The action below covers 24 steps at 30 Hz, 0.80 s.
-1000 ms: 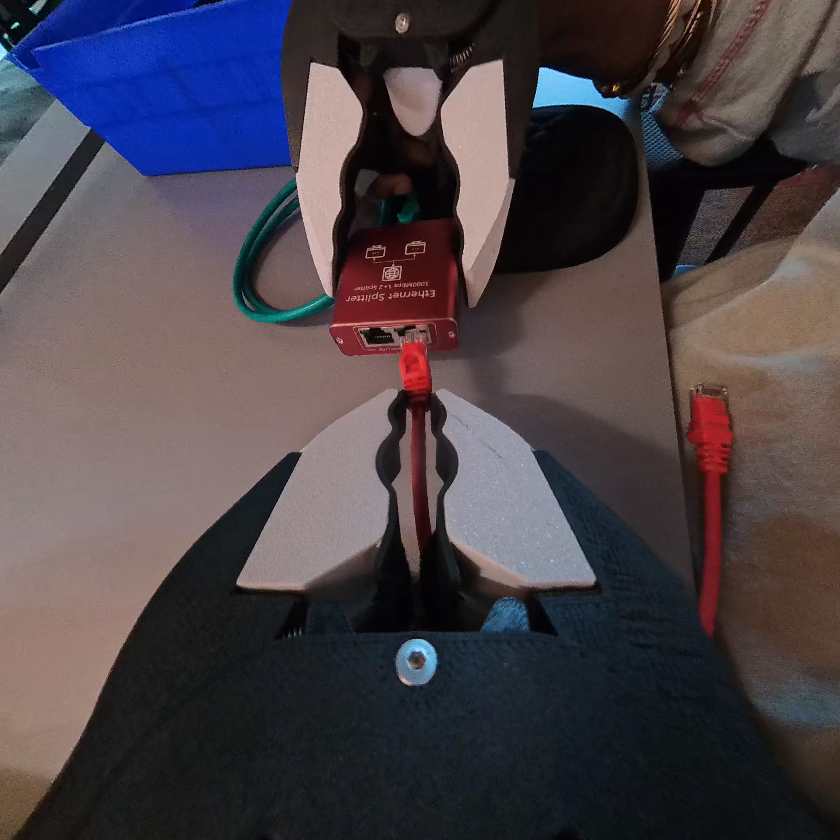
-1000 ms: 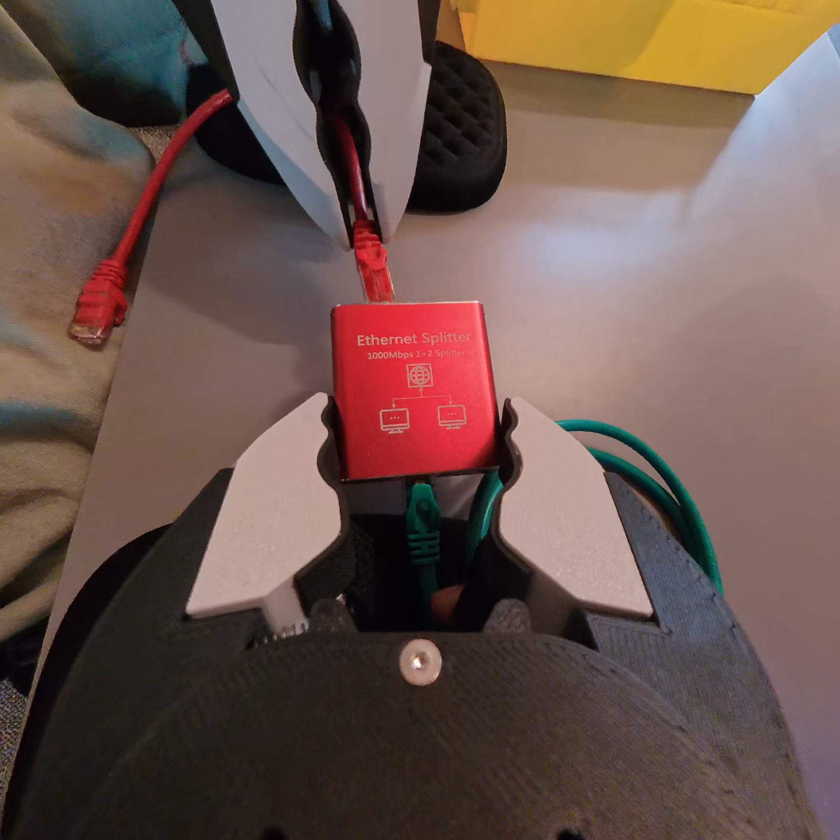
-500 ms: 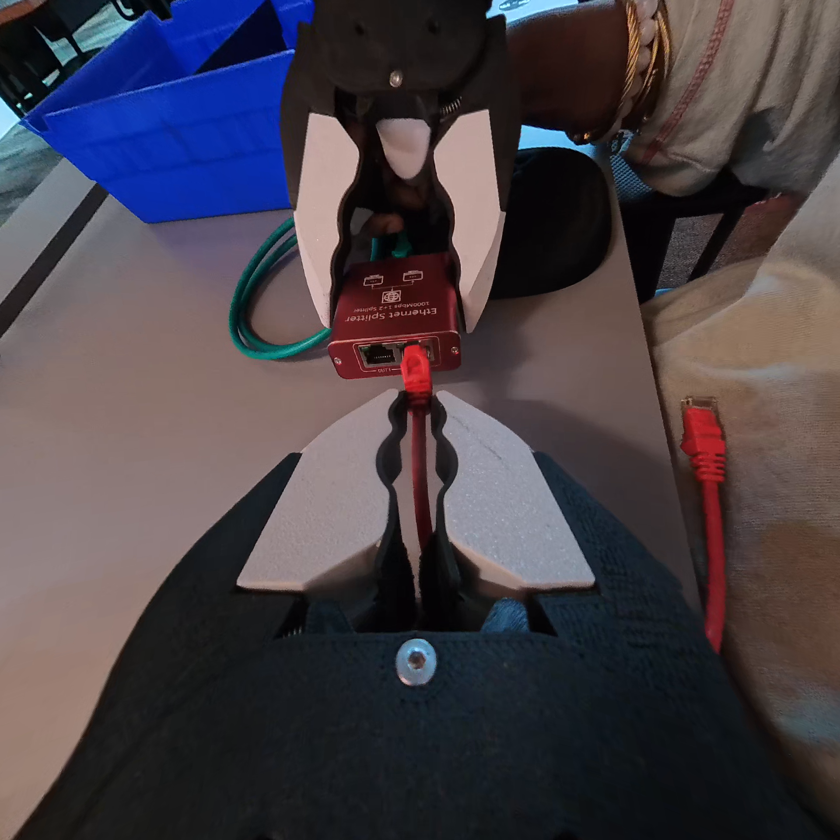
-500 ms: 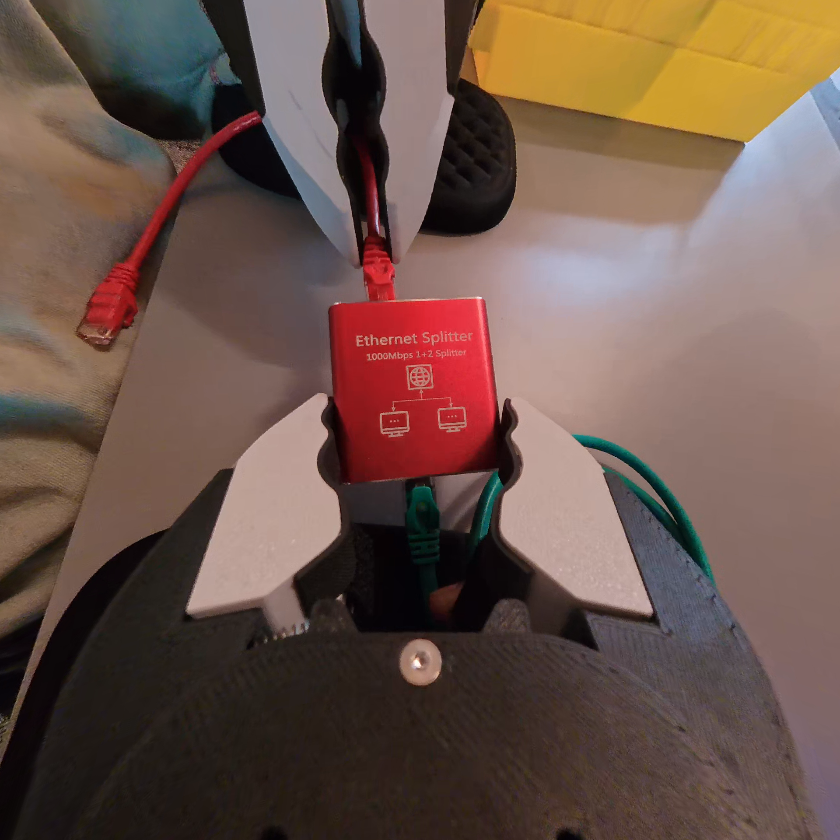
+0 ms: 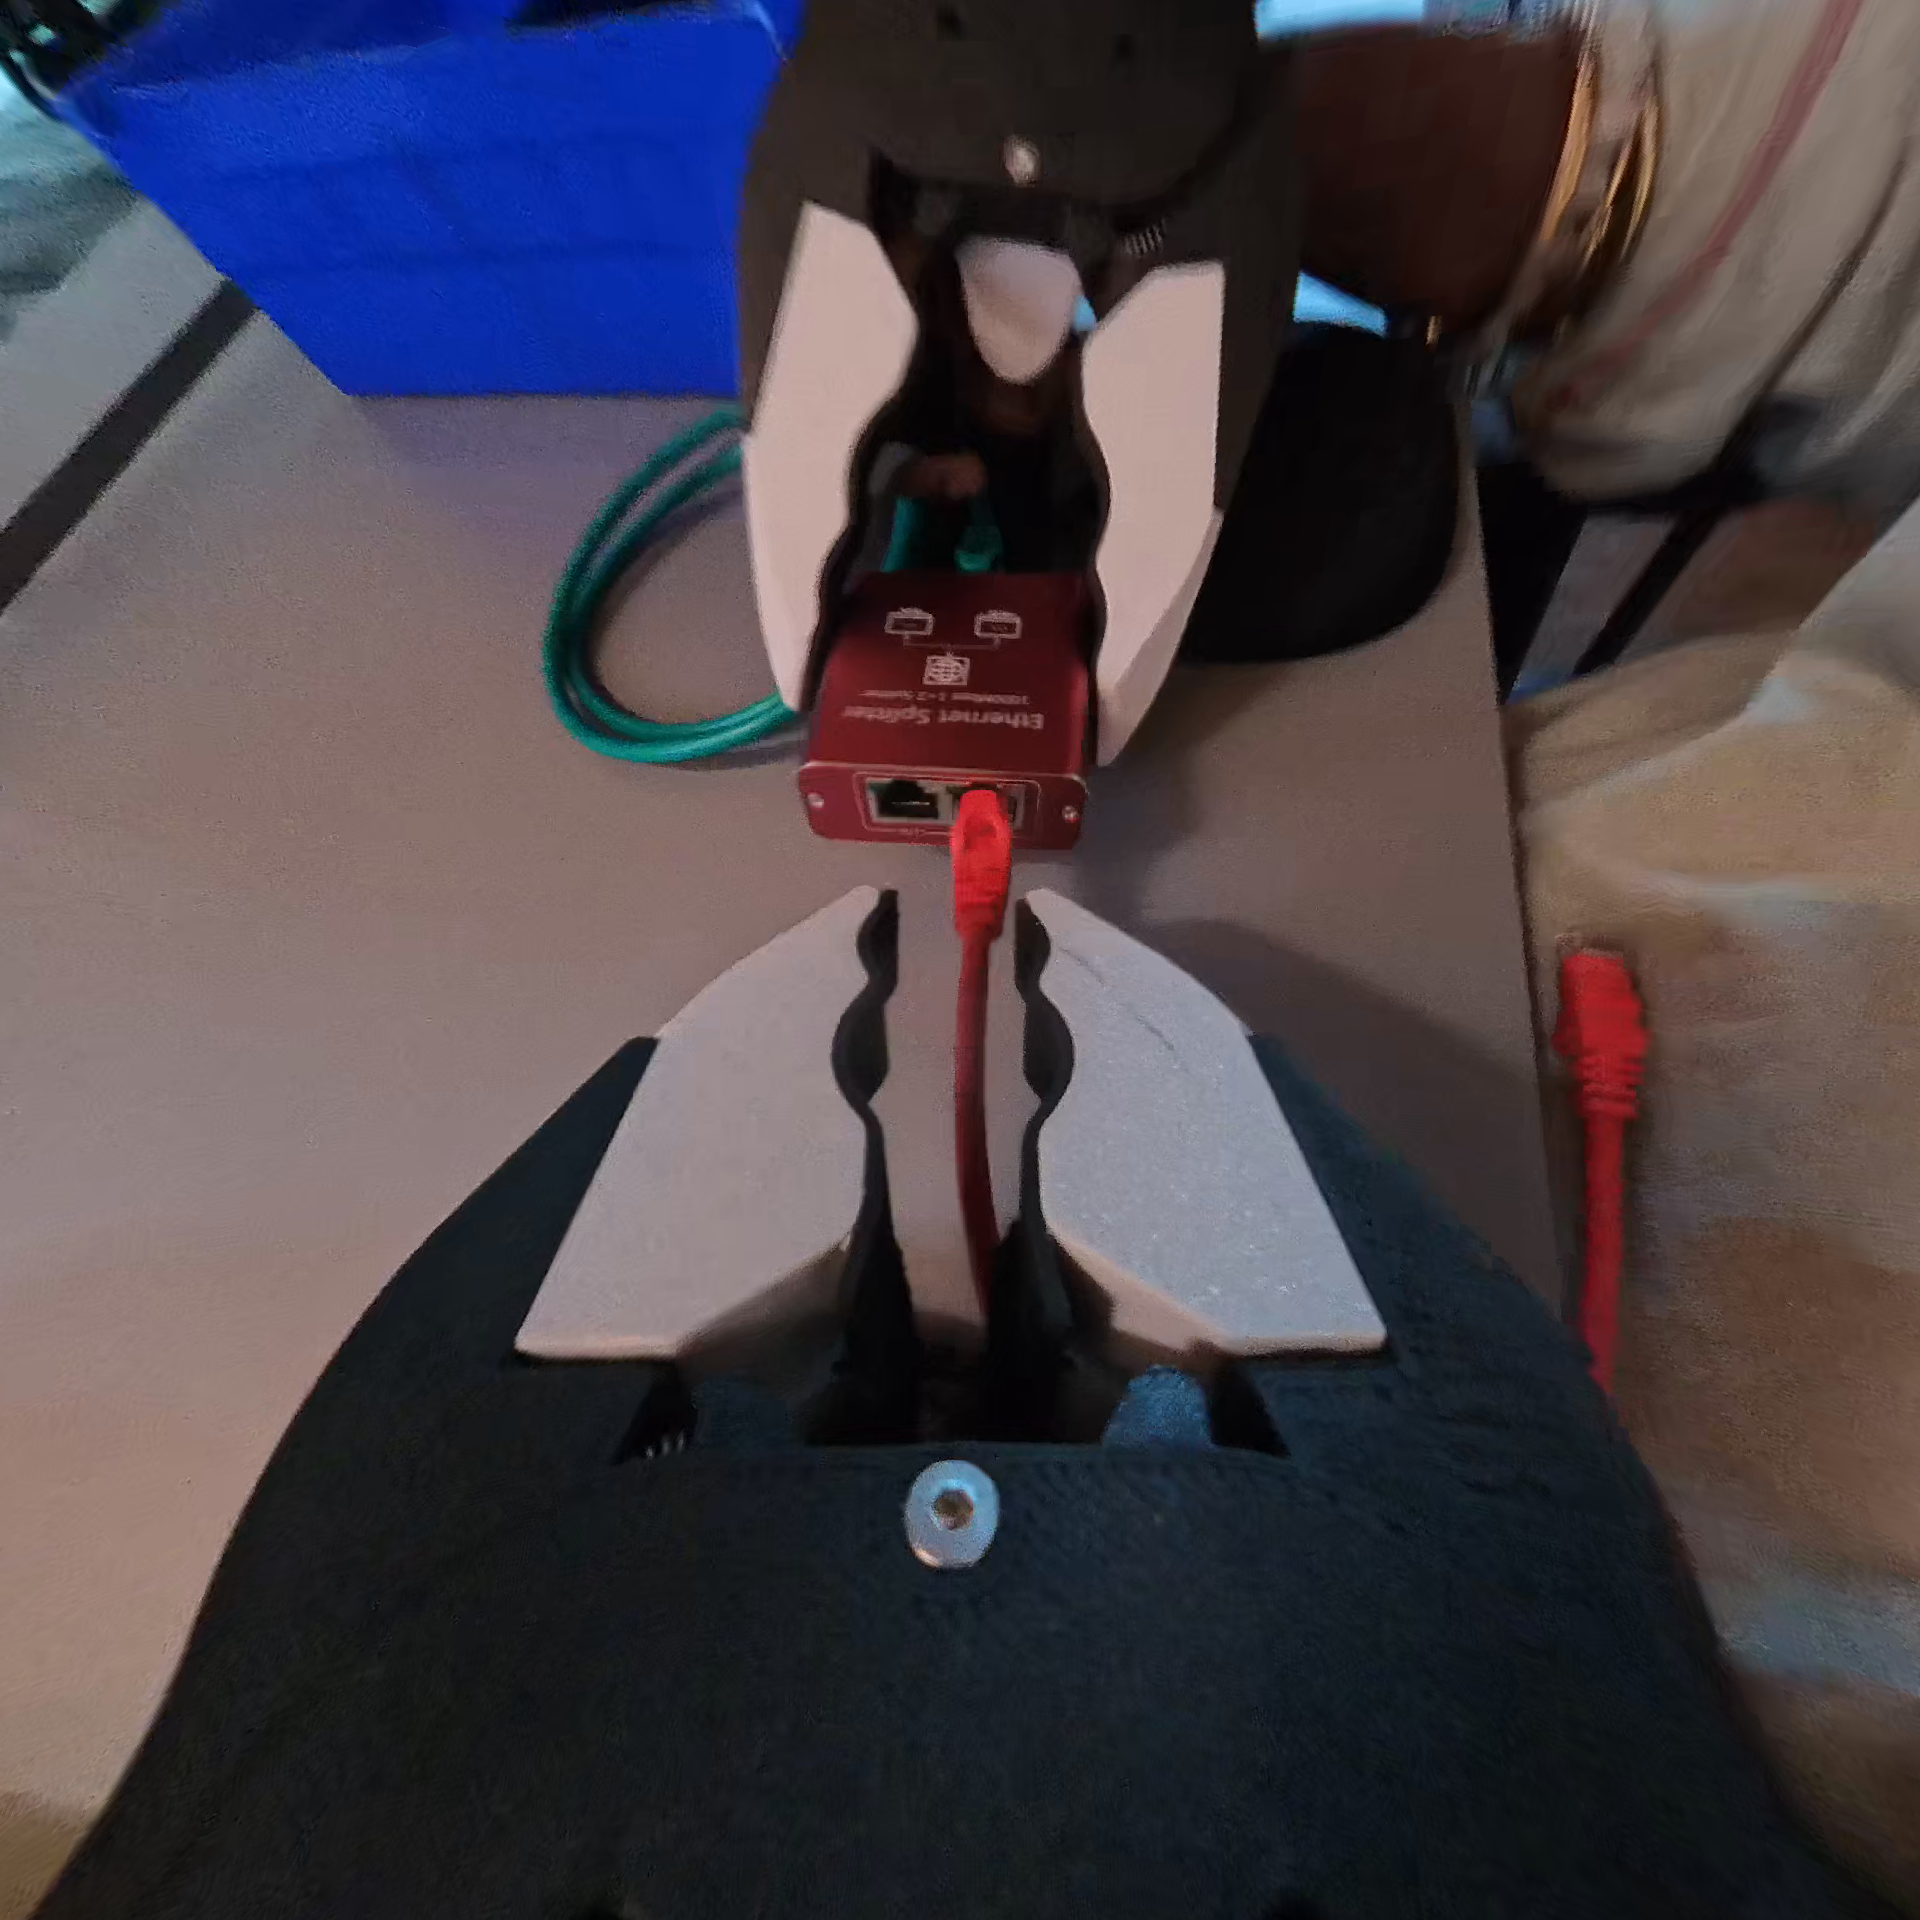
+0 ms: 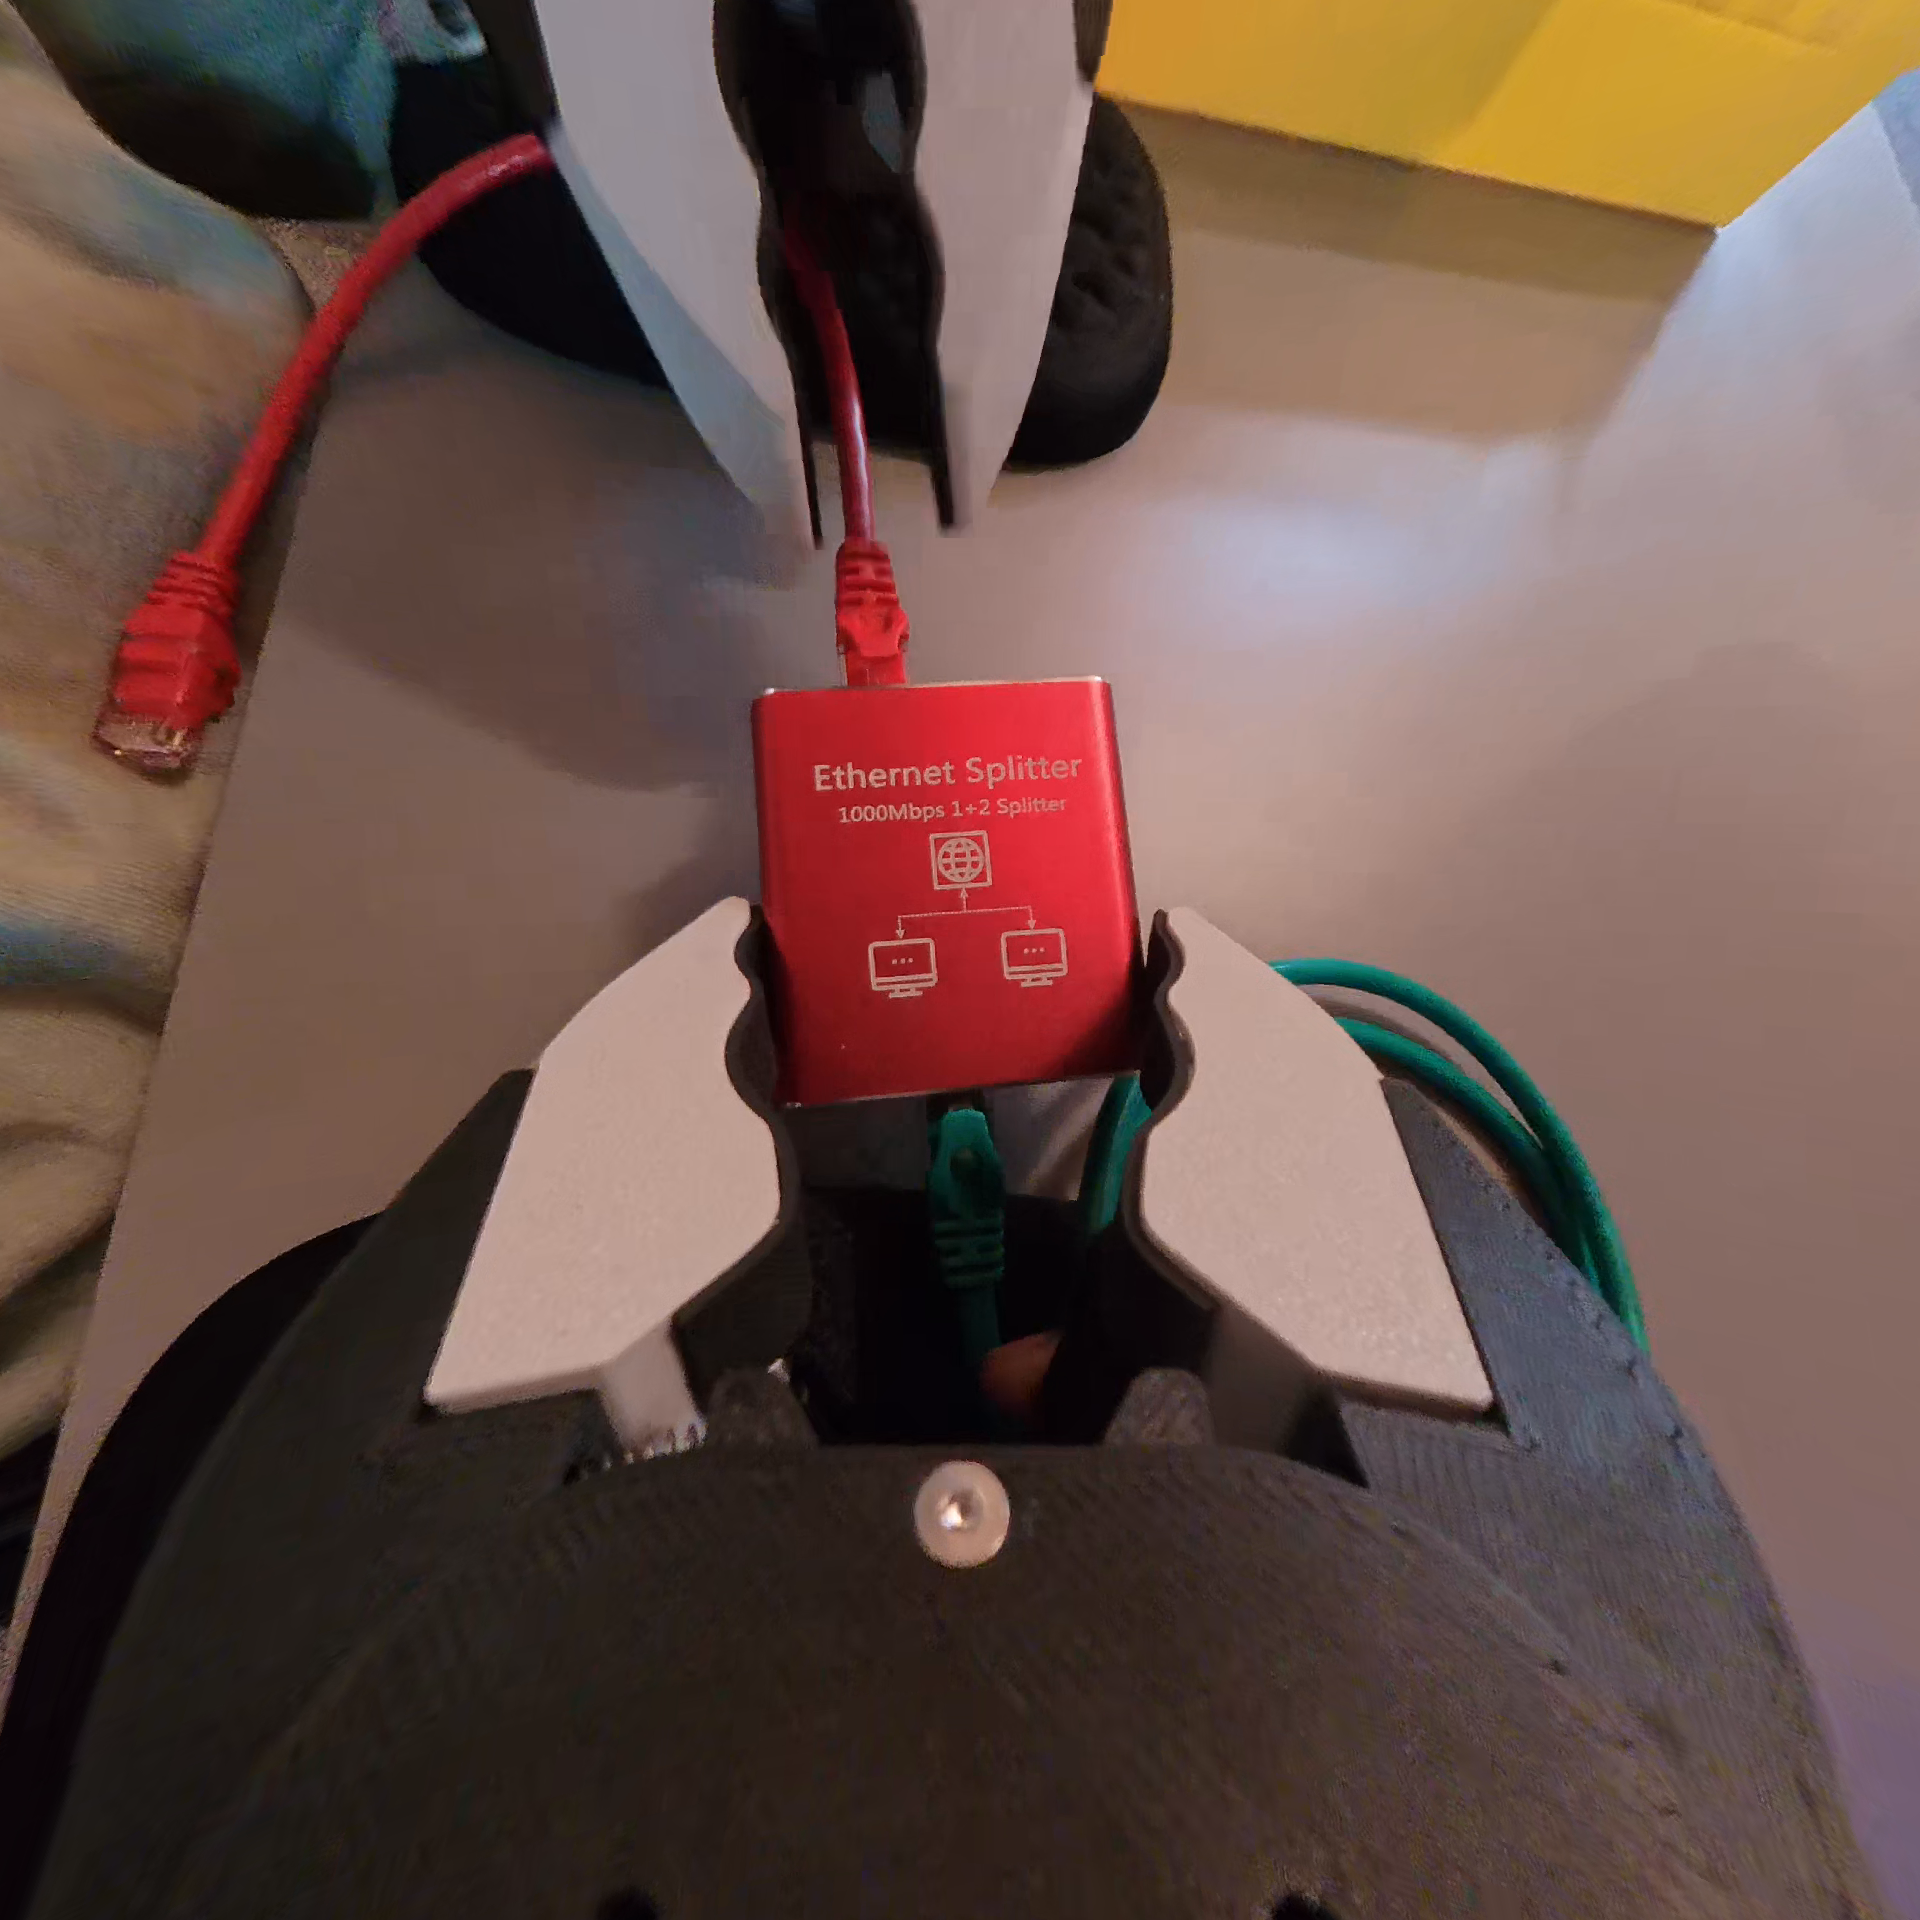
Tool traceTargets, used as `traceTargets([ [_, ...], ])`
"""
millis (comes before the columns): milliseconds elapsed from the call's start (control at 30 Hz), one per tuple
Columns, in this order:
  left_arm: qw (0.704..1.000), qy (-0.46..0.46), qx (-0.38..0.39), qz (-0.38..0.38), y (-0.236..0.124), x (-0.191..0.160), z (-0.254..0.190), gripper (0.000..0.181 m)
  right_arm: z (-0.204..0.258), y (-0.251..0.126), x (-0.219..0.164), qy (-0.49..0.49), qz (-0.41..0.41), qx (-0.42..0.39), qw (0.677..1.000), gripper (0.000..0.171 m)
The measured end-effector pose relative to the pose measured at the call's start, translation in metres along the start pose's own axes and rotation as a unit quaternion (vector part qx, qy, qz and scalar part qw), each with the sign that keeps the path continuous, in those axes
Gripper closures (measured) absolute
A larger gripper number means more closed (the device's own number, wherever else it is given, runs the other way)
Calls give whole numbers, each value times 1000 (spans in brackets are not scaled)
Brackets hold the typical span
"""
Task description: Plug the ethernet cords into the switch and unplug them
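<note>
A small red metal switch box (image 5: pixel 951 717) lies on the grey table. My right gripper (image 6: pixel 951 925) is shut on its two sides and also shows across from me in the left wrist view (image 5: pixel 951 665). A red ethernet cord (image 5: pixel 975 1070) has its plug (image 5: pixel 979 847) in the right port facing my left gripper (image 5: pixel 956 904), which is open with the cord running loose between its fingers. The port beside it is empty. A green cord's plug (image 6: pixel 966 1184) sits in the switch's opposite side. The red cord's other plug (image 5: pixel 1600 1029) lies at the table's right edge.
The green cord (image 5: pixel 623 644) loops on the table left of the switch. A blue bin (image 5: pixel 436 197) stands behind it. A yellow bin (image 6: pixel 1455 94) and a black round pad (image 6: pixel 1101 312) show in the right wrist view. A person's arm and clothing (image 5: pixel 1714 239) are at the right.
My left gripper has opened and let go of the red cord, drawing back slightly. The red plug stays in the switch's port. My right gripper still holds the switch.
</note>
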<state>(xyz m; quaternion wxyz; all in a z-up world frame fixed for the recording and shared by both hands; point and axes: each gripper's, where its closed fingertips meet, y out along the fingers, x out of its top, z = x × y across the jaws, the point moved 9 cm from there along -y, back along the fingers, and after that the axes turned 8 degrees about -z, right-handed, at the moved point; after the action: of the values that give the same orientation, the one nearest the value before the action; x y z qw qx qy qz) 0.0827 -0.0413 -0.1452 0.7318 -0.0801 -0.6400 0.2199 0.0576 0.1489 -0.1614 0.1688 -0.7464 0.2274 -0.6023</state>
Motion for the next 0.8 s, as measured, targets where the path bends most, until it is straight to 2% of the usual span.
traceTargets([
  [33,1000,-17,9,-18,-11,1,4,153,1,-1,0,-1,2,-7,1000,100],
  [167,988,-59,120,-77,-78,5,28,147,5,6,-3,-21,44,-24,999,100],
  [267,945,-127,282,-110,-142,-2,50,152,4,7,-3,-15,47,-23,999,100],
  [333,919,-153,357,-61,-172,-21,61,152,3,6,-3,-7,41,-19,999,100],
  [400,918,-183,351,12,-182,-42,70,152,3,5,-2,-6,32,-17,999,99],
  [467,923,-198,324,56,-179,-58,80,151,3,1,0,-9,9,-22,1000,87],
  [533,915,-211,329,99,-176,-70,93,151,2,-7,4,-4,-36,-37,999,81],
  [633,896,-226,345,166,-173,-84,112,151,3,-23,10,9,-137,-53,989,81],
  [700,886,-260,320,213,-166,-92,121,149,4,-33,14,11,-202,-59,978,84],
  [800,879,-274,292,260,-158,-94,127,152,4,-40,14,15,-247,-69,966,88],
])
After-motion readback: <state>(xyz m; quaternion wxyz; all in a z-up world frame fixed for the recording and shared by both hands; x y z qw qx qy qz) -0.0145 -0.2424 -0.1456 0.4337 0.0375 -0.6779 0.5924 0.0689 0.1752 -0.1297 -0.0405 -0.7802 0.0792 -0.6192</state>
